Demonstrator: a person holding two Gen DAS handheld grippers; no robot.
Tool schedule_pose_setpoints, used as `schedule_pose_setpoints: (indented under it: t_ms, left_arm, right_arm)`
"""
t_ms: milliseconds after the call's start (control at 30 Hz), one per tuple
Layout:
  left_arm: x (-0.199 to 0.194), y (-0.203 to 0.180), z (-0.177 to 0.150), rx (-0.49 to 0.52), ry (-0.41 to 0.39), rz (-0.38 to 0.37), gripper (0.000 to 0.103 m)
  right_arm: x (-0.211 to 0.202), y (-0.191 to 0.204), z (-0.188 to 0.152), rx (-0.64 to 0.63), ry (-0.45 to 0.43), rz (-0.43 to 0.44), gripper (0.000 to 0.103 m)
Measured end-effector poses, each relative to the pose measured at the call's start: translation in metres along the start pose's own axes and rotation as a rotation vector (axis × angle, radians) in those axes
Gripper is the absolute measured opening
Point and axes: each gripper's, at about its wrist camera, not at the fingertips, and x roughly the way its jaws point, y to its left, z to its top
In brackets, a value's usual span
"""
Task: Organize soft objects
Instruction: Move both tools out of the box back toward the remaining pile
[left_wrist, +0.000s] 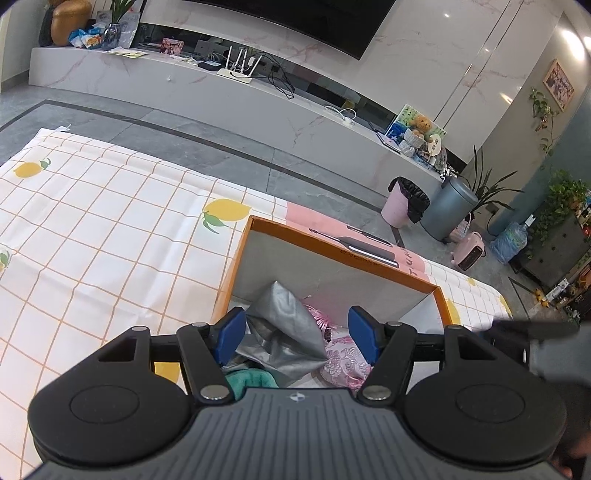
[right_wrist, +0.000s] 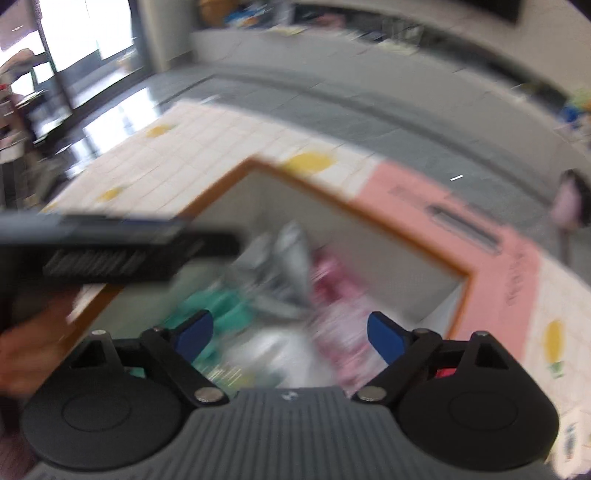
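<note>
An open box with an orange rim (left_wrist: 242, 254) and grey inner walls stands on the lemon-print cloth. Inside lie a crumpled silver-grey cloth (left_wrist: 284, 325), a pink patterned cloth (left_wrist: 341, 360) and a teal towel (left_wrist: 251, 378). My left gripper (left_wrist: 296, 332) hangs open over the box; the silver-grey cloth lies below and between its blue pads, not pinched. The right wrist view is blurred. There my right gripper (right_wrist: 290, 334) is open above the same box (right_wrist: 332, 201), over the teal towel (right_wrist: 225, 314), the pink cloth (right_wrist: 340, 317) and something white (right_wrist: 273, 354). Nothing is held.
The checked tablecloth (left_wrist: 96, 229) spreads to the left of the box. Beyond the table lie grey floor, a long white TV console (left_wrist: 229, 96), a pink bin (left_wrist: 399, 203) and a grey bin (left_wrist: 448, 206). The left gripper's black body (right_wrist: 110, 254) and a hand (right_wrist: 29, 354) fill the right view's left side.
</note>
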Motion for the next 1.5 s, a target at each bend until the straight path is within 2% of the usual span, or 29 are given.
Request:
schedule_pose_setpoints:
  t_ms: [67,200,333,400,467,633,700,767,933,1067,1200,1333,1433,1500]
  left_arm:
    - [-0.003,0.001,0.001,0.000,-0.005,-0.007,0.075]
    - [-0.005,0.000,0.002,-0.006,-0.007,-0.019,0.075]
    - [-0.004,-0.001,0.001,0.002,0.000,-0.013,0.075]
    - [-0.004,-0.002,0.000,0.011,0.003,-0.011,0.075]
    - [-0.004,-0.002,-0.001,0.017,0.002,-0.009,0.075]
    - [-0.003,0.001,0.000,0.000,0.007,-0.018,0.075]
    - [-0.001,0.002,0.001,-0.010,0.016,-0.024,0.075]
    - [-0.001,0.003,0.001,-0.015,0.021,-0.026,0.075]
    - [-0.003,0.000,0.001,-0.002,0.013,-0.019,0.075]
    - [-0.003,-0.006,-0.001,0.021,0.013,0.001,0.075]
    - [-0.004,-0.011,0.001,0.024,0.025,0.009,0.075]
    - [-0.014,-0.024,0.001,0.072,-0.013,0.051,0.075]
    - [-0.025,-0.040,0.002,0.112,-0.037,0.080,0.075]
    - [-0.034,-0.053,0.001,0.131,-0.048,0.073,0.075]
  right_arm:
    - [0.000,0.009,-0.010,-0.056,0.051,0.041,0.089]
    - [0.009,0.028,-0.024,-0.117,0.132,0.056,0.093]
    - [0.028,0.049,-0.031,-0.175,0.187,0.029,0.093]
    - [0.036,0.059,-0.034,-0.223,0.207,-0.029,0.090]
    - [0.043,0.065,-0.034,-0.274,0.217,-0.122,0.089]
    - [0.045,0.062,-0.034,-0.359,0.218,-0.326,0.083]
    - [0.042,0.056,-0.033,-0.366,0.218,-0.366,0.083]
    - [0.034,0.049,-0.033,-0.354,0.199,-0.362,0.083]
    - [0.001,0.028,-0.029,-0.213,0.112,-0.241,0.083]
    - [-0.022,0.022,-0.031,-0.156,0.046,-0.174,0.083]
    - [-0.039,0.020,-0.031,-0.123,-0.020,-0.162,0.083]
    - [-0.059,0.012,-0.036,-0.068,-0.084,-0.170,0.083]
    - [-0.084,-0.005,-0.041,-0.023,-0.143,-0.186,0.083]
    - [-0.104,-0.022,-0.048,0.013,-0.188,-0.208,0.085]
